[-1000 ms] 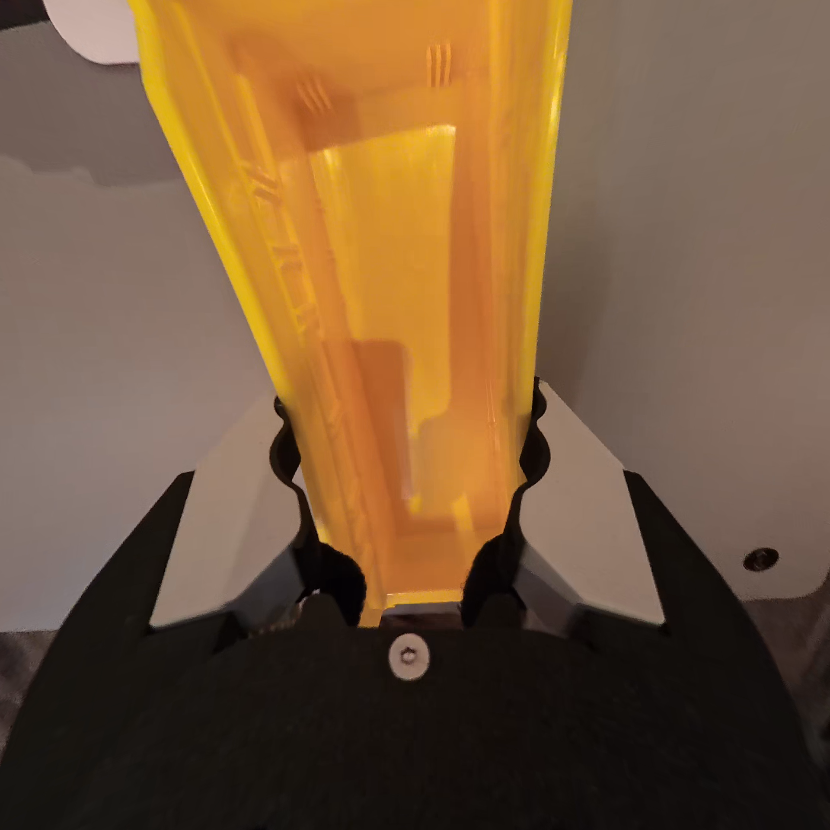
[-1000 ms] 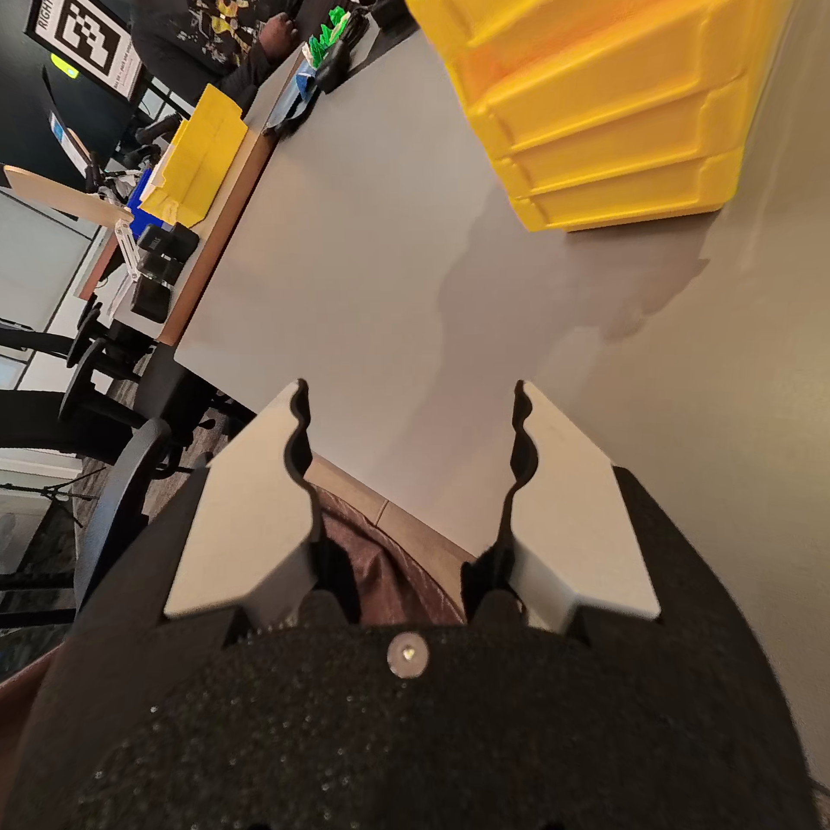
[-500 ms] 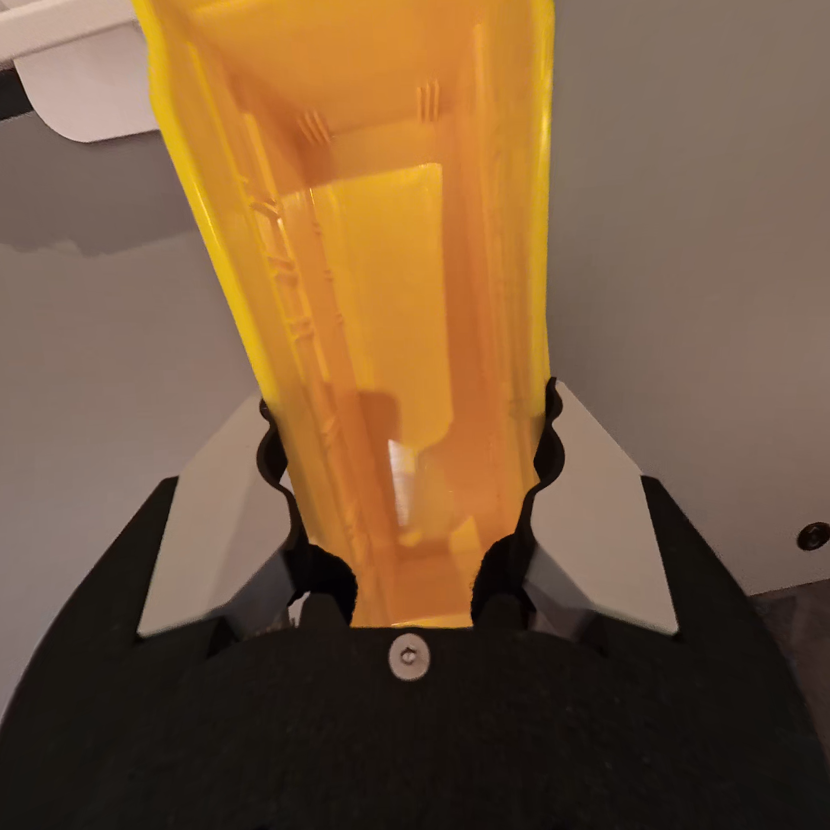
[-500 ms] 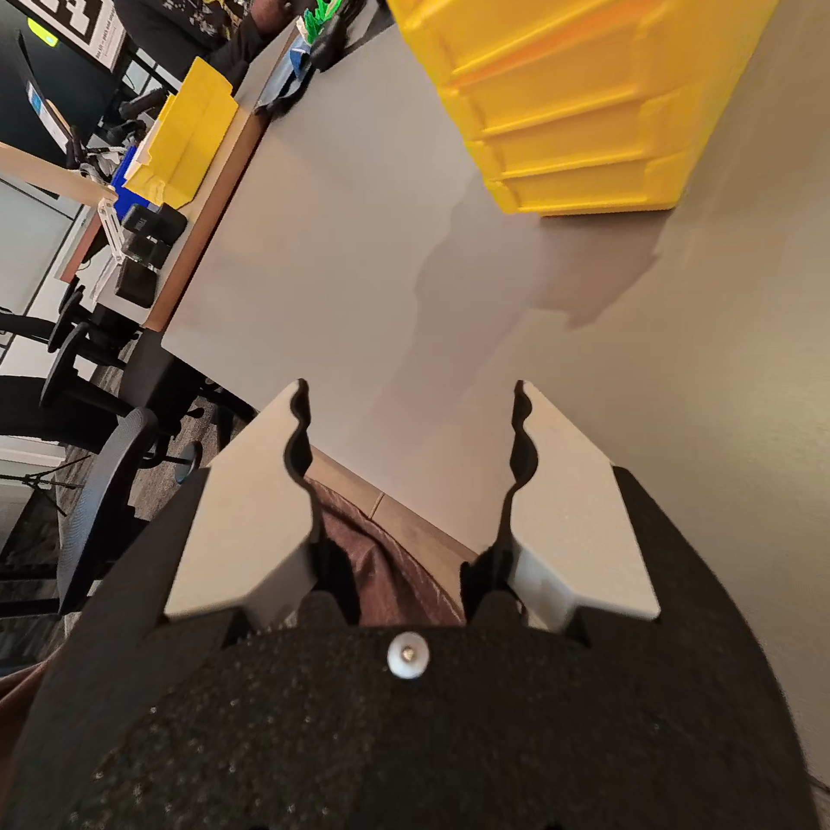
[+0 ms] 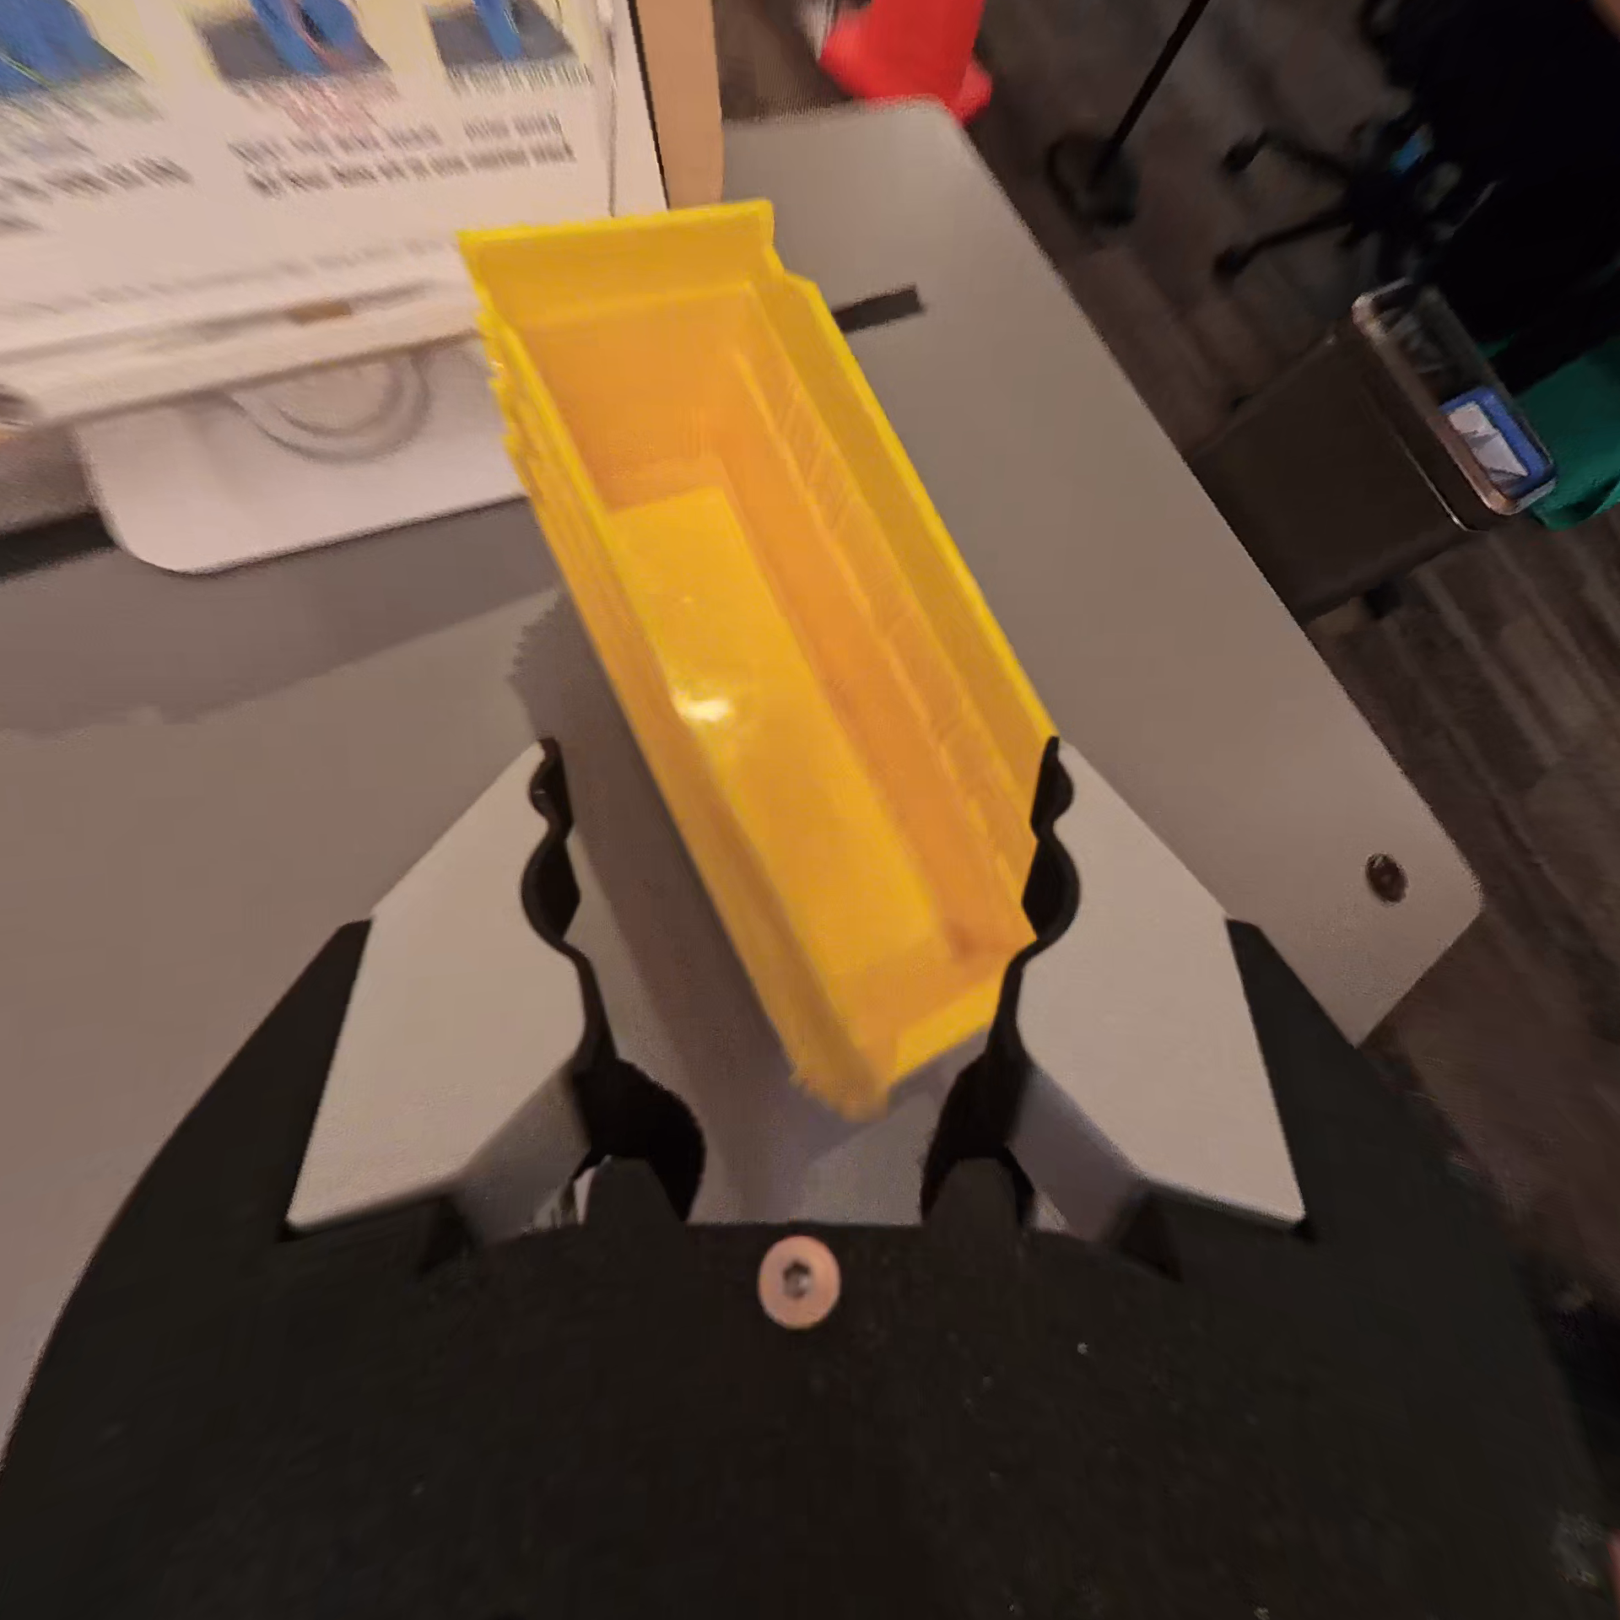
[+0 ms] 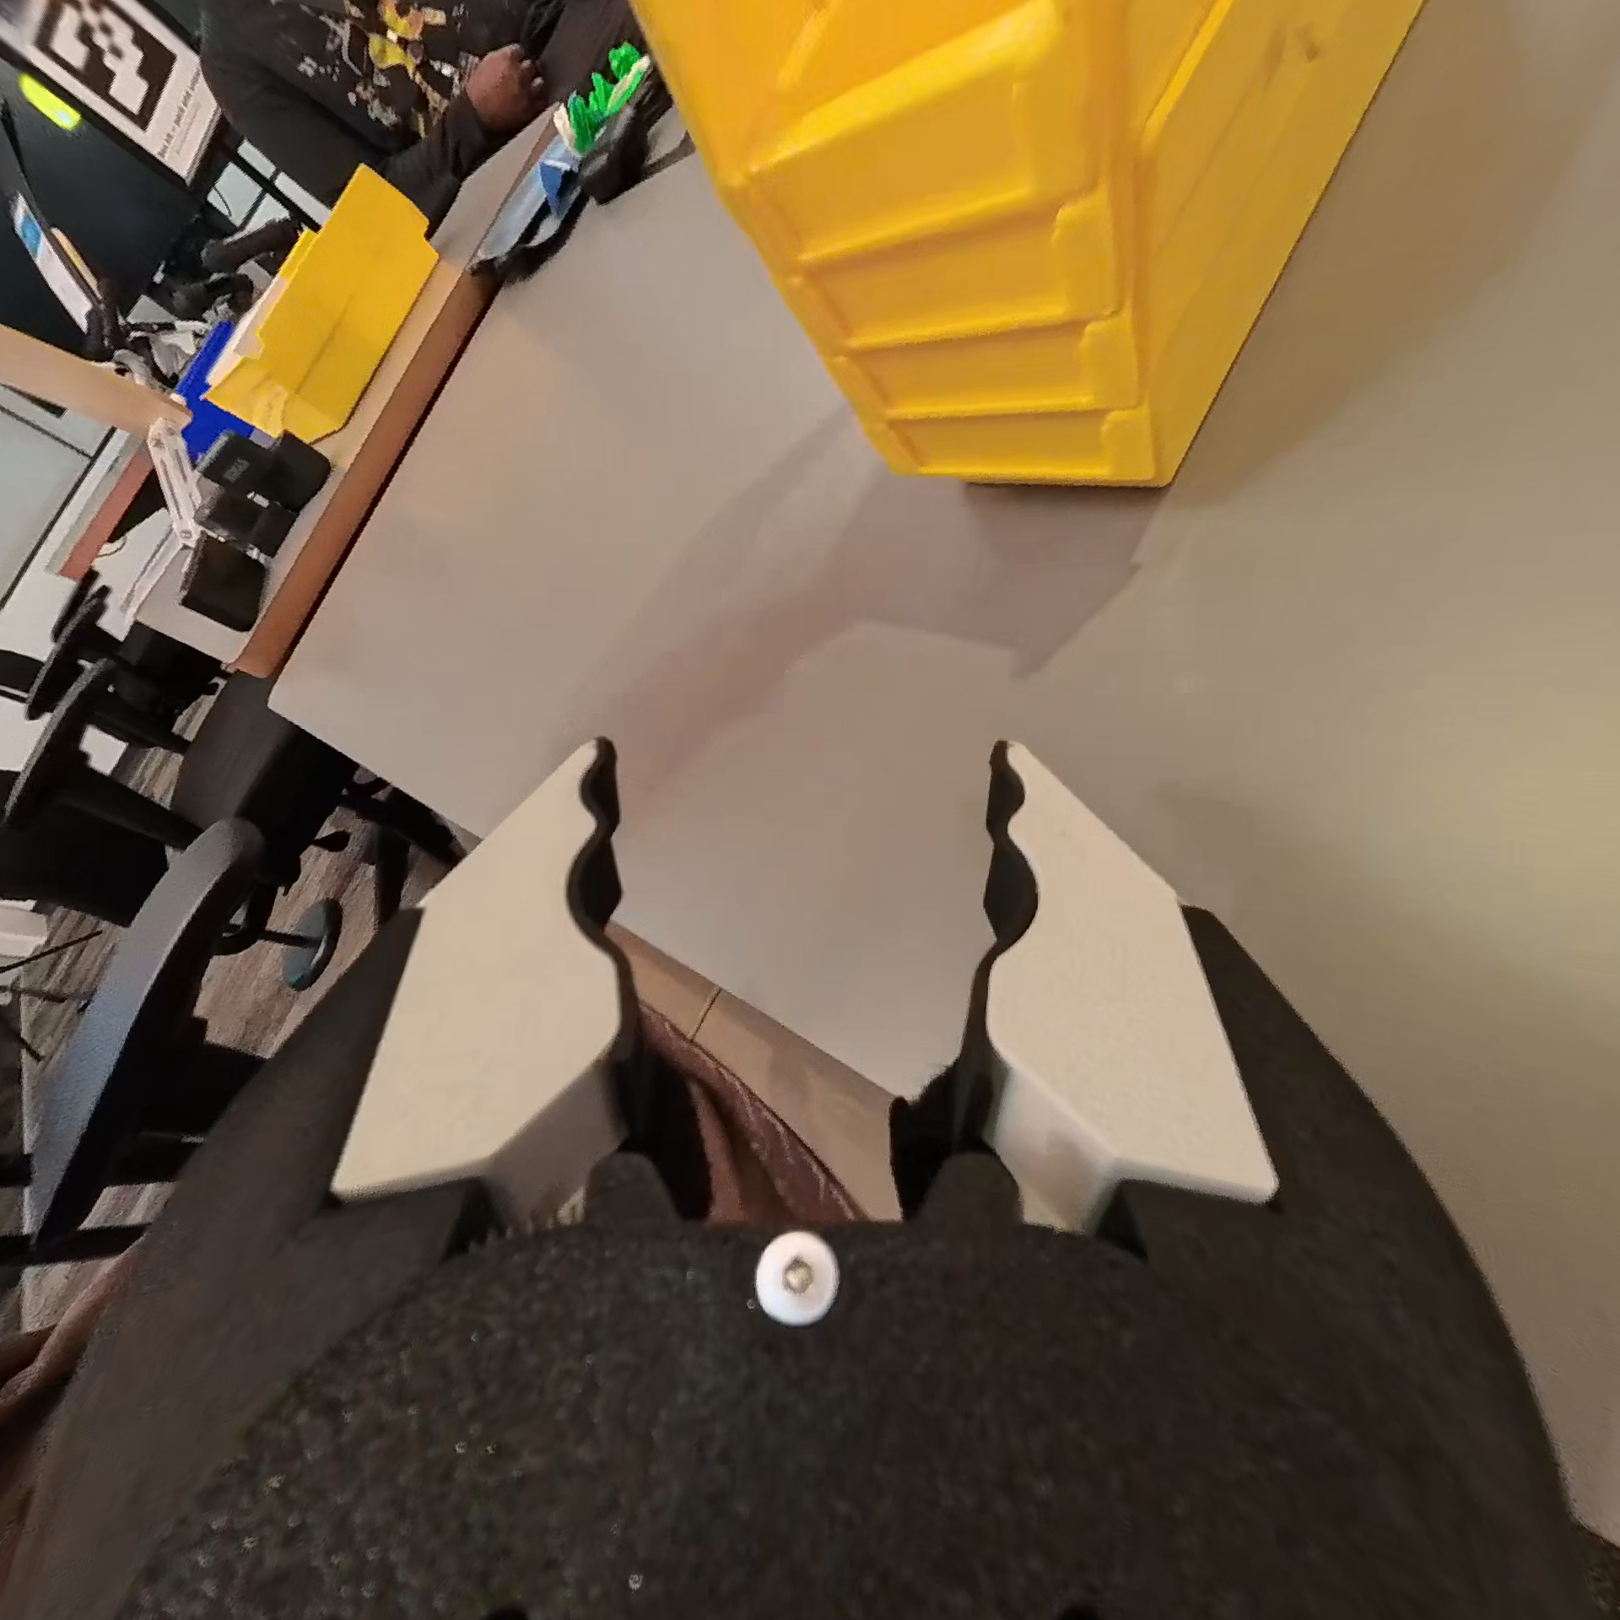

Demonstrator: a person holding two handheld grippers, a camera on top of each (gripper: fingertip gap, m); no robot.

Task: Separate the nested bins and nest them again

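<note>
Spreading wide, the left gripper is straddling the nested yellow bins, which are lying toward twelve o'clock on the grey table; the right gripper is gaping empty. Squaring the fingers on both walls before squeezing seems wise.

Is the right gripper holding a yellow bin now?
No, the right gripper is open and empty; the yellow bins stand apart, farther on the table.

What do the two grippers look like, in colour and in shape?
The left gripper and the right gripper look the same. Each has a black, grainy, rounded body with one small round screw in the middle. Two pale grey wedge-shaped fingers stand out from it, and their inner edges are black and wavy. No cables, markings or sleeves show.
</note>
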